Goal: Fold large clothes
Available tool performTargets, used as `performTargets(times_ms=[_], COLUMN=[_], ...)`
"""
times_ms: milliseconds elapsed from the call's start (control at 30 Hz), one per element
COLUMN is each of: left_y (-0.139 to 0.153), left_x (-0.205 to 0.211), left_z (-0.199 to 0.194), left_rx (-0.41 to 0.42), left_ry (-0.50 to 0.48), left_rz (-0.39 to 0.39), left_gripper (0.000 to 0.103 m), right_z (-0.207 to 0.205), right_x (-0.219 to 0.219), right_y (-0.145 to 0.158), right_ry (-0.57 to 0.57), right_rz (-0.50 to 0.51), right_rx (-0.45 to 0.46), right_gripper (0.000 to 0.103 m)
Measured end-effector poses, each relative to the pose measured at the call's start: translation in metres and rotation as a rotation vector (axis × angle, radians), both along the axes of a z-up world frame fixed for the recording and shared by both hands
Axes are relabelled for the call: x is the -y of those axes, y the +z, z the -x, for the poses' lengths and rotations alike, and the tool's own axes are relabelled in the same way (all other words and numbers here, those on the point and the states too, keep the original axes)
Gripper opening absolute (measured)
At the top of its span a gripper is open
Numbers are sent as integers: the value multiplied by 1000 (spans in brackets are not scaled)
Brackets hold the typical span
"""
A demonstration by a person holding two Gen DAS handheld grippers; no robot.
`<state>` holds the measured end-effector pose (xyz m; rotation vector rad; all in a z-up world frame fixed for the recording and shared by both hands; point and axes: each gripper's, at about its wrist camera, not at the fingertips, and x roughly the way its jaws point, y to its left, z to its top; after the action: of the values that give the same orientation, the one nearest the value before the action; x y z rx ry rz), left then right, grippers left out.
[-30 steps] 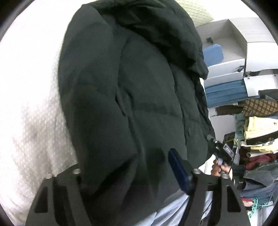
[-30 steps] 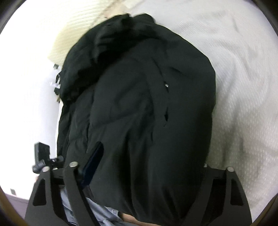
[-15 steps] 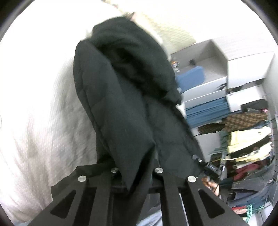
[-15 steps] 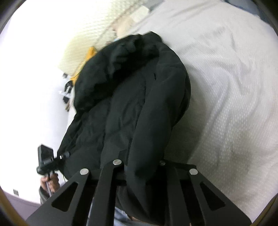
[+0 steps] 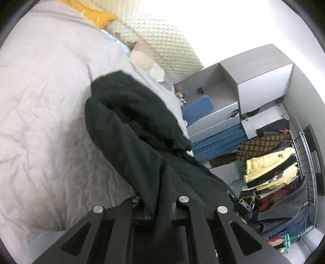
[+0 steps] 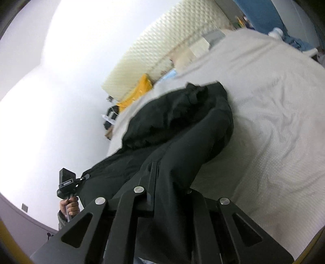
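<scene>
A big black padded jacket (image 5: 140,130) lies along the white bed (image 5: 44,113), its near hem raised off the cover. My left gripper (image 5: 159,205) is shut on one corner of that hem, and the cloth bunches between its jaws. In the right wrist view the same black jacket (image 6: 182,126) stretches away from me, and my right gripper (image 6: 164,195) is shut on the other hem corner. The far end, with the hood, still rests on the bed. At the left edge of that view, a hand (image 6: 70,207) holds the other gripper's handle.
The bed cover (image 6: 274,126) spreads wide to the side of the jacket. A yellow pillow (image 5: 95,14) and a quilted headboard (image 5: 162,34) are at the far end. Grey shelves (image 5: 233,95) and a rack of stacked clothes (image 5: 272,172) stand past the bed's edge.
Both grippers went from open around the jacket's hem to shut on it. Both then rose and tipped up, lifting the near hem off the bed so the jacket now stretches away.
</scene>
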<state>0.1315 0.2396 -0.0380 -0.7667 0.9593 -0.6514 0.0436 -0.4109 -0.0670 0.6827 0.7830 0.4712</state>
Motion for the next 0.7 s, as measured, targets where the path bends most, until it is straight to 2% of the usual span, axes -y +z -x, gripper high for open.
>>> performTargets(times_ms=[67,200,433,533,700], left_y=[12,37,64,65,65], left_x=[-12,-20,-44,-45,-39], left_z=[17,44,69,54,9], left_rx=[2,20,53,35,32], left_ry=[22,12,22,24,35], left_rz=[21,7,8,-13,-30], left_gripper=[6,6,6,6,6], right_z=[13,44,84,68,2], right_x=[2,-11,-20,-20,-8], right_y=[7,26,64,70,65], right_ry=[8,31,25,18,-54], right_rz=[1,23,36,33,-3], right_rx=[29,65,125,120,33], right_gripper=[7,7,7,7,7])
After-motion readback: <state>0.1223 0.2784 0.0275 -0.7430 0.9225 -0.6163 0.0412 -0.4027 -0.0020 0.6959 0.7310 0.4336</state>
